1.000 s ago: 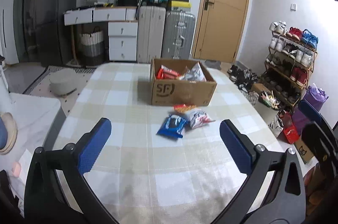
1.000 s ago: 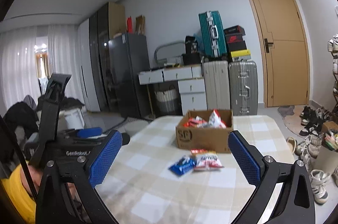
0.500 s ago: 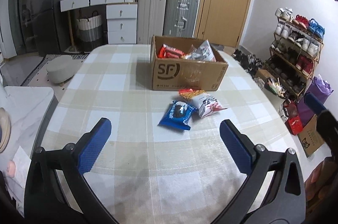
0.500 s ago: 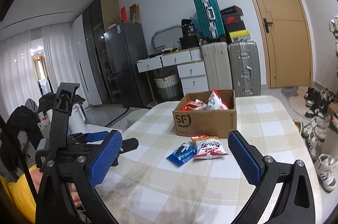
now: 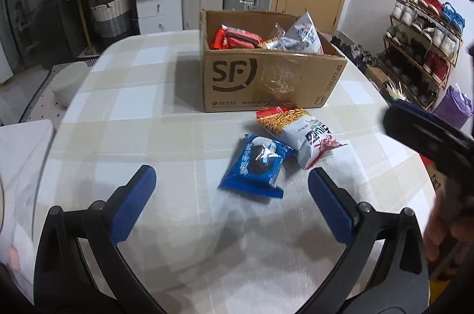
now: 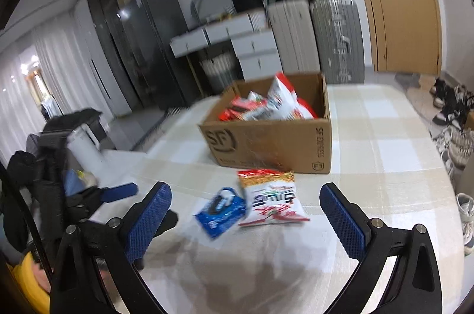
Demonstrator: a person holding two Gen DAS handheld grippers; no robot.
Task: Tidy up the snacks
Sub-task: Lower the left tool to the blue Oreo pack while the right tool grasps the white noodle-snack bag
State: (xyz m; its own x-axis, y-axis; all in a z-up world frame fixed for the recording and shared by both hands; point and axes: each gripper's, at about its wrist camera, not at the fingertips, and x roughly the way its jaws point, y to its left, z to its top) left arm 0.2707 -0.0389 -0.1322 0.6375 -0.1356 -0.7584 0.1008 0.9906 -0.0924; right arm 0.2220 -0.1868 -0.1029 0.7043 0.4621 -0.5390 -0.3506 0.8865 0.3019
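Both grippers — left (image 5: 229,182), right (image 6: 246,205) — jaws spread, empty | glossy blue cookie packet (image 5: 256,165), crinkled white noodle bag (image 5: 308,133) on checked-cloth table (image 5: 148,112) | brown corrugated cardboard box (image 5: 266,82) behind

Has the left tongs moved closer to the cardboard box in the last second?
Yes. In the left wrist view the cardboard box and blue cookie pack loom larger and lower, so the open left tongs advanced toward them.

Even indoor light falls from overhead, bright on my counter (image 5: 166,112) and dimmer toward the dark cabinets at the left. My jaws throw soft grey shadows just ahead of them. My right view is smeared by motion blur (the cardboard box (image 6: 266,142) worst), my left view sharper. Both bend and blacken at the fisheye corners.
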